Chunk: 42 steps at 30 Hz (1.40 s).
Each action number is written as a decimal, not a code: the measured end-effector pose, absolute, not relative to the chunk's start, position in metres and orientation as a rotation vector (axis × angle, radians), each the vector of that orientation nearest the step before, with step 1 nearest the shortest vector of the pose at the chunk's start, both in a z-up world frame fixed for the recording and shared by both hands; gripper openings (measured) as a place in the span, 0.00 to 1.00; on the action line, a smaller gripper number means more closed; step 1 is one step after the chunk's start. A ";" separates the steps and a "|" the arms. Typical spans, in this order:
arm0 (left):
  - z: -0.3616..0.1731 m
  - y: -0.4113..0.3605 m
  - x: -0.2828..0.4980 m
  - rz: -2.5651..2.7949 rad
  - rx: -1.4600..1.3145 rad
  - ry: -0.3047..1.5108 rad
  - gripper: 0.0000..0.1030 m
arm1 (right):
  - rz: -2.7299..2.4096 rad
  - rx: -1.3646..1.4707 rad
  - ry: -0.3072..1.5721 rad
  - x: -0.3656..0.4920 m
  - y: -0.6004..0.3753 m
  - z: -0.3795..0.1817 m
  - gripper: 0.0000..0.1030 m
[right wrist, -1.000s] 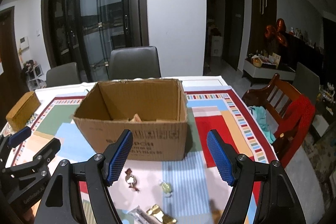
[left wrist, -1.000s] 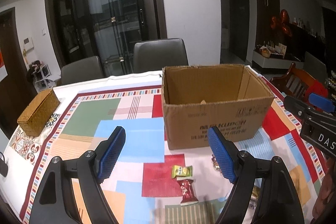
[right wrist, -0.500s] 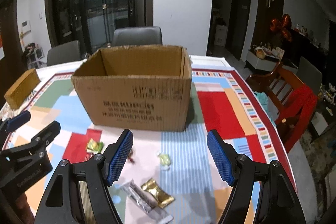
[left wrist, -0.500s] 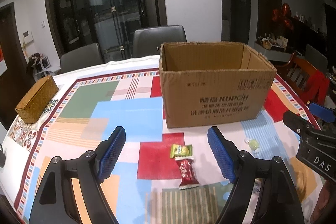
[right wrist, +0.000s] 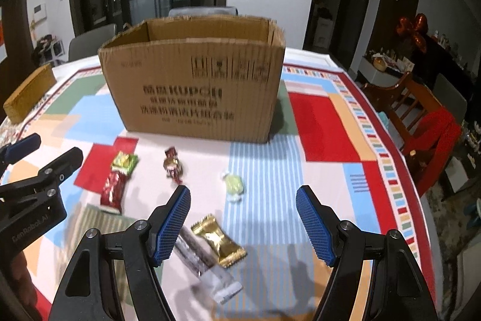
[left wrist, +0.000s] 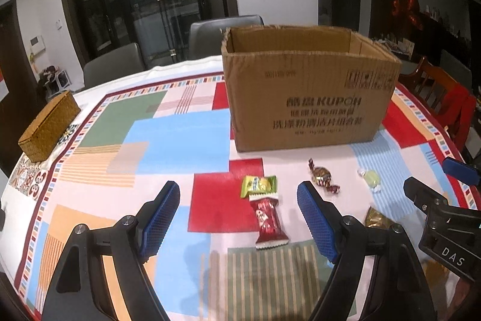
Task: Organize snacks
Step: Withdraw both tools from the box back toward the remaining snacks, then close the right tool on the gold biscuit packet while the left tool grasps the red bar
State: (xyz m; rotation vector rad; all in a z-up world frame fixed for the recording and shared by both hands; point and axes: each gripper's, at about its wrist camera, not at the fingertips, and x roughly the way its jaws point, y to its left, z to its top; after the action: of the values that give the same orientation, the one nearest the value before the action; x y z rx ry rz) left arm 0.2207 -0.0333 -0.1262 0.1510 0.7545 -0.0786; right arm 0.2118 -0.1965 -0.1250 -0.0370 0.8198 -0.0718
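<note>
Worktop (left wrist: 180, 125) first, spread with its patchwork cloth, and on it the cardboard box (left wrist: 306, 98) stands open-topped at twelve o'clock in both views. A second back both cameras looked down into that box; now only its printed front wall shows and the snacks fill the near field. Both tools have dropped low and pulled back towards the sweets, so I'd call this the run-in to the next pick.

Left tongs (left wrist: 237, 226) are spread wide with nothing between them, and the right tongs (right wrist: 242, 226) are just as wide and just as bare.

Down to the snacks, all loose on the cloth in front of the box. The silver stick pack (right wrist: 207, 266) lies at six o'clock in the right view, its long axis running from ten o'clock to four. The red packet (left wrist: 269, 220) sits between the left fingers, long axis almost twelve to six, top edge touching the green packet (left wrist: 258, 185) at its twelve. The gold packet (right wrist: 218, 239) rests against the silver one, slanted the same way. The brown twist candy (left wrist: 321, 176) lies at one o'clock of the left tongs, tails at eleven and four. Smallest is the pale green candy (right wrist: 233, 184), right at twelve of the right tongs.
</note>
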 end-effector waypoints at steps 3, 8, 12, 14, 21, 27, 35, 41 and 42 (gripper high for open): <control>-0.134 -0.036 0.221 -0.081 0.151 0.774 0.78 | -0.059 -0.041 0.850 0.212 -0.197 -0.133 0.71; -0.146 -0.038 0.224 -0.081 0.147 0.811 0.78 | -0.045 -0.053 0.892 0.214 -0.197 -0.144 0.67; -0.154 -0.039 0.226 -0.083 0.139 0.841 0.77 | -0.030 -0.054 0.923 0.216 -0.196 -0.152 0.67; -0.158 -0.038 0.227 -0.084 0.134 0.861 0.77 | -0.021 -0.058 0.940 0.216 -0.195 -0.157 0.63; -0.172 -0.040 0.233 -0.082 0.134 0.922 0.76 | 0.007 -0.056 1.012 0.221 -0.194 -0.172 0.56; -0.179 -0.041 0.238 -0.079 0.130 0.945 0.74 | 0.024 -0.064 1.060 0.225 -0.190 -0.185 0.50; -0.185 -0.039 0.245 -0.081 0.117 0.965 0.71 | 0.031 -0.025 1.083 0.230 -0.191 -0.193 0.33; -0.190 -0.039 0.248 -0.092 0.106 0.982 0.64 | 0.043 -0.019 1.075 0.232 -0.185 -0.191 0.21; -0.190 -0.039 0.249 -0.094 0.106 0.983 0.63 | 0.043 -0.014 1.073 0.232 -0.185 -0.191 0.20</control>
State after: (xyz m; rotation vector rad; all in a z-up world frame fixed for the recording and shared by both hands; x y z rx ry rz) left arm 0.2488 -0.0394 -0.1905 0.1061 0.9826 -0.0937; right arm 0.2324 -0.1851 -0.1913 -0.0142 1.0727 0.0429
